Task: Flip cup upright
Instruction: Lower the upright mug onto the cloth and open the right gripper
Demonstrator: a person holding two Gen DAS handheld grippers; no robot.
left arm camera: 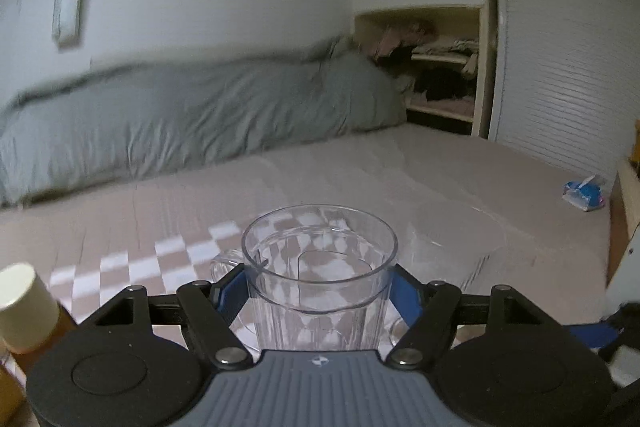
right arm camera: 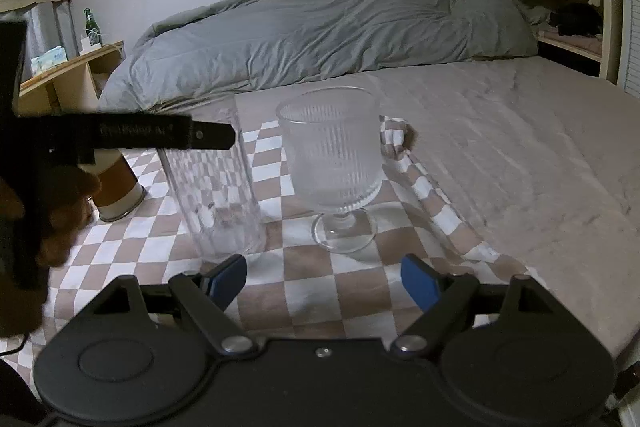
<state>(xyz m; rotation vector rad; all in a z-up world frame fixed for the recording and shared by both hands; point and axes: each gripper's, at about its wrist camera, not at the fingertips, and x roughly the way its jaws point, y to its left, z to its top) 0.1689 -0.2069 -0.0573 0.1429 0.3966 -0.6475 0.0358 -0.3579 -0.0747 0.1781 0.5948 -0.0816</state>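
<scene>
A tall clear plastic cup [left arm camera: 318,279] stands upright with its mouth up, between the blue pads [left arm camera: 232,293] of my left gripper [left arm camera: 320,291], which is shut on it near the rim. In the right wrist view the same cup [right arm camera: 216,195] stands on the checkered cloth [right arm camera: 304,291], with the left gripper's finger [right arm camera: 168,137] against its top. My right gripper [right arm camera: 324,281] is open and empty, low over the cloth in front of the cup.
A ribbed stemmed glass [right arm camera: 334,167] stands upright right of the cup. An orange paper cup [right arm camera: 118,187] lies to the left, also seen in the left wrist view [left arm camera: 28,311]. A grey duvet [right arm camera: 320,31] lies behind. A blue packet [left arm camera: 584,193] lies at the bed's right edge.
</scene>
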